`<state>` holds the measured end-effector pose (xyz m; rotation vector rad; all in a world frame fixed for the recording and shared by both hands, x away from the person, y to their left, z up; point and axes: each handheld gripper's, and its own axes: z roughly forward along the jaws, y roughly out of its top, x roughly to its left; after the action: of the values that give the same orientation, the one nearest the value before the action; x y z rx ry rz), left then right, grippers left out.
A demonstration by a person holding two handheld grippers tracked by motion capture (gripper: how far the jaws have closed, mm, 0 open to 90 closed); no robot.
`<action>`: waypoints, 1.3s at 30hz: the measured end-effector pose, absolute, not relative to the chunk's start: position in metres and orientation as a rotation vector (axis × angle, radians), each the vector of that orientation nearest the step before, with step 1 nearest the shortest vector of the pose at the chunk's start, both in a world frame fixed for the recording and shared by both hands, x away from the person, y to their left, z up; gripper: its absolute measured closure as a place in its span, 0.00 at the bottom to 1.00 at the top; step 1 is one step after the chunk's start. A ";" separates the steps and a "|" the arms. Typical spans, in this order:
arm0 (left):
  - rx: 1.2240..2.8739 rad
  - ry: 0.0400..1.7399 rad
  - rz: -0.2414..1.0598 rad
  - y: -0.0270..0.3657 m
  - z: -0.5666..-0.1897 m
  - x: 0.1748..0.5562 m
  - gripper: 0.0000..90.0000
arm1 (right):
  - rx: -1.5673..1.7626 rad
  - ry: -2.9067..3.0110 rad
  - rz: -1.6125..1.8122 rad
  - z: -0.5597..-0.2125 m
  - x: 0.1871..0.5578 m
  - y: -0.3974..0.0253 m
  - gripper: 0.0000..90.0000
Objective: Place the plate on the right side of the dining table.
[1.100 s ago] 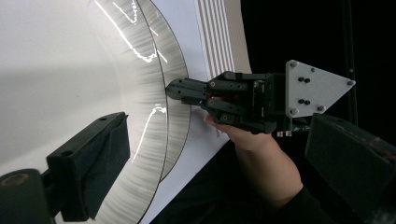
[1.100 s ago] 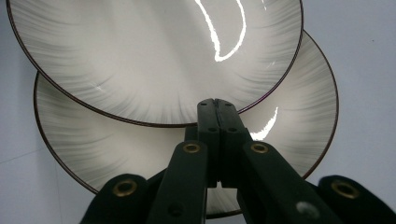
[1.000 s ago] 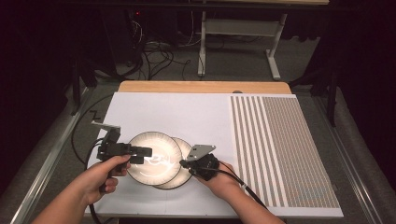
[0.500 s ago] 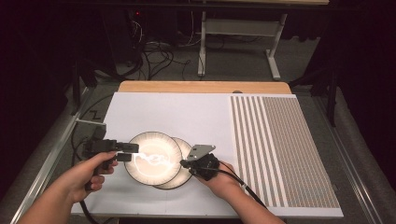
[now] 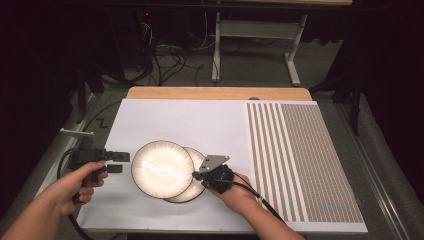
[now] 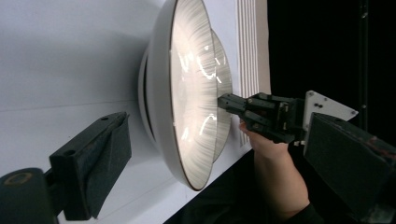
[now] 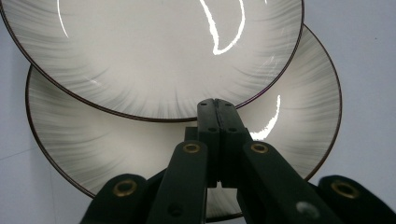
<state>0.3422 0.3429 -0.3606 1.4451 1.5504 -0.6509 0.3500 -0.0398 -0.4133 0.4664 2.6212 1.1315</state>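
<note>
Two overlapping plates, an upper plate (image 5: 161,167) and a lower plate (image 5: 196,187), are lying at the lower centre of the high view. The left gripper (image 5: 114,162) is being held wide apart just left of them. The right gripper (image 7: 216,108) is being pressed closed with nothing between its jaws, over the lower plate's rim.

Left gripper (image 5: 114,163): jaws spread apart, near the table's left edge.
Right gripper (image 5: 197,174): jaws pressed together, near the table's front edge.

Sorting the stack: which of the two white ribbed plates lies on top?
The left white ribbed plate; its rim overlaps the right white ribbed plate, which peeks out beneath it.
</note>
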 end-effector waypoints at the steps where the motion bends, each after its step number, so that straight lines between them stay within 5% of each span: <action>1: 1.450 1.554 -0.653 0.343 -0.363 0.343 0.09 | 0.466 2.621 1.132 -0.413 0.350 -0.040 1.00; 24: 1.541 1.588 -0.686 0.320 -0.387 0.361 0.18 | 0.464 2.620 1.122 -0.413 0.350 -0.039 1.00; 39: 1.579 1.603 -0.740 0.312 -0.396 0.369 0.53 | 0.465 2.620 1.122 -0.412 0.350 -0.039 1.00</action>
<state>0.3687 0.3119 -0.3964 1.5790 1.6034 -0.7400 0.3503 -0.0391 -0.4124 0.4651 2.6195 1.1218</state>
